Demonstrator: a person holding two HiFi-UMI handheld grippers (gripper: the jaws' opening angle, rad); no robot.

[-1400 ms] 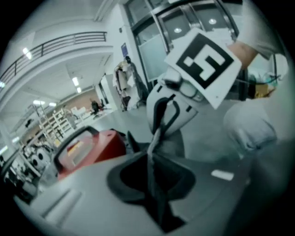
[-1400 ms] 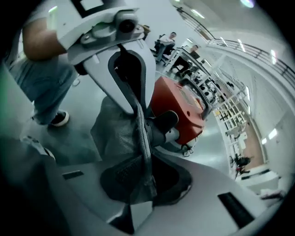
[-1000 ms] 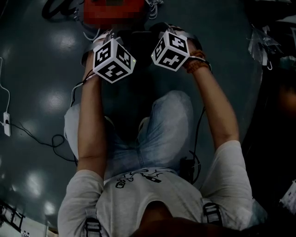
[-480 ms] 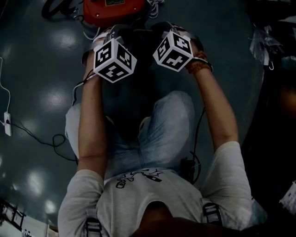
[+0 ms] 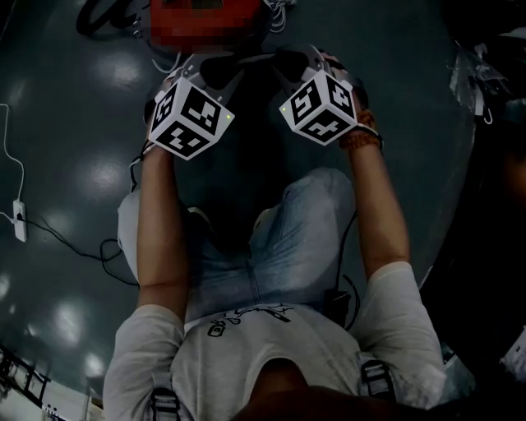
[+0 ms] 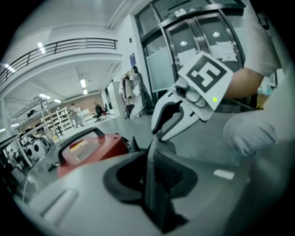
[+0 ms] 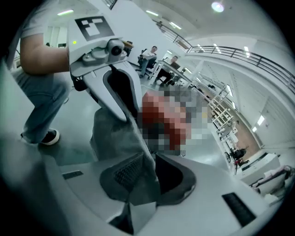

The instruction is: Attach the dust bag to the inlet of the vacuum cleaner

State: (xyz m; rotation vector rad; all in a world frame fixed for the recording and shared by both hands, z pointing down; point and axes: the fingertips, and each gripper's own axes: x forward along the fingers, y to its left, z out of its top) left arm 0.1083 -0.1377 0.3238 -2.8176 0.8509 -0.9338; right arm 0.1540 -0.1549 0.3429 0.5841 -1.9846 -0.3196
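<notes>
The red vacuum cleaner [image 5: 205, 20] lies on the floor at the top of the head view, and shows red beyond my left jaws [image 6: 92, 147]. The grey dust bag [image 7: 115, 133] stretches between both grippers just in front of it. My left gripper [image 6: 152, 173] has the bag's thin dark edge [image 6: 152, 161] standing between its jaws, which are opening, with dark gaps on either side. My right gripper [image 7: 147, 179] is shut on the bag's fabric, pinched against its ribbed pad. Each gripper sees the other across the bag: the right gripper [image 6: 159, 131] and the left gripper [image 7: 131, 115].
I see the person crouching, with jeans-clad knees [image 5: 304, 222] below the grippers. A white power strip [image 5: 18, 224] with a cable lies on the glossy floor at left. A black hose [image 5: 99, 16] coils at top left. Dark clutter [image 5: 485, 82] stands along the right.
Both marker cubes have rolled a little and stand slightly farther apart and lower in the head view. The vacuum cleaner has not moved.
</notes>
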